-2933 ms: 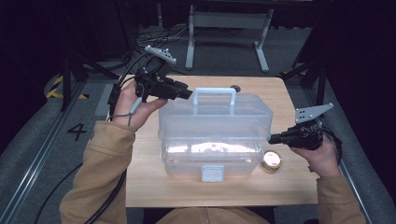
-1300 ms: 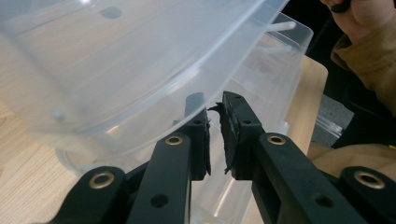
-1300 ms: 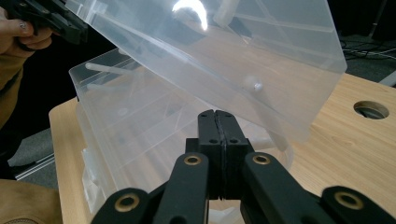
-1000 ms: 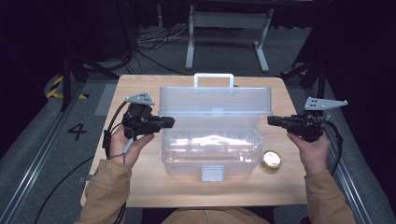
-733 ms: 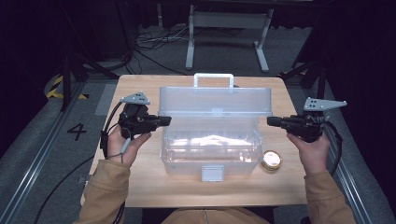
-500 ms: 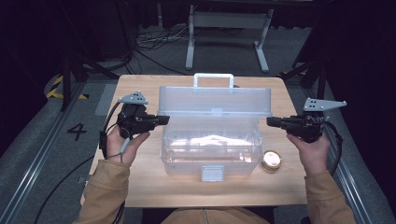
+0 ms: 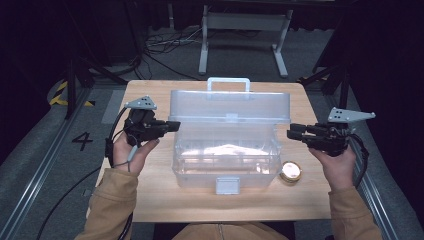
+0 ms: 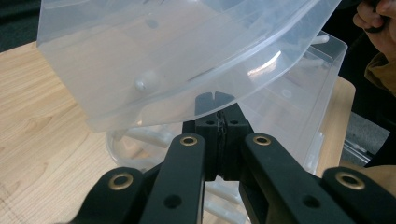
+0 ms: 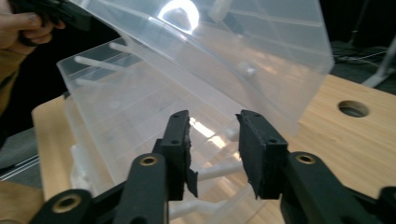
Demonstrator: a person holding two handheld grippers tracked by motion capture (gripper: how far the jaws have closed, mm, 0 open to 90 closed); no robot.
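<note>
A clear plastic toolbox (image 7: pixel 225 160) stands in the middle of the wooden table (image 7: pixel 150 200), its lid (image 7: pixel 230 106) swung up and back with the handle (image 7: pixel 228 82) at the far edge. My left gripper (image 7: pixel 175 125) is shut beside the box's left end. In the left gripper view its tips (image 8: pixel 215 100) sit right under the lid's rim (image 8: pixel 154 107), pads pressed together. My right gripper (image 7: pixel 292 131) is open just off the box's right end. Its jaws (image 9: pixel 215 135) have just been opening, and nothing is between them; the box wall (image 9: pixel 121 112) lies beyond.
A small round gold tin (image 7: pixel 290 171) lies on the table by the box's front right corner. The box's latch (image 7: pixel 227 185) faces the person. A round hole (image 9: pixel 353 108) shows in the tabletop. Metal stands and cables sit on the floor behind the table.
The lid, shut with the handle on top at first, now stands raised. The left gripper has drawn slightly back to the left. The right gripper's jaws have parted.
</note>
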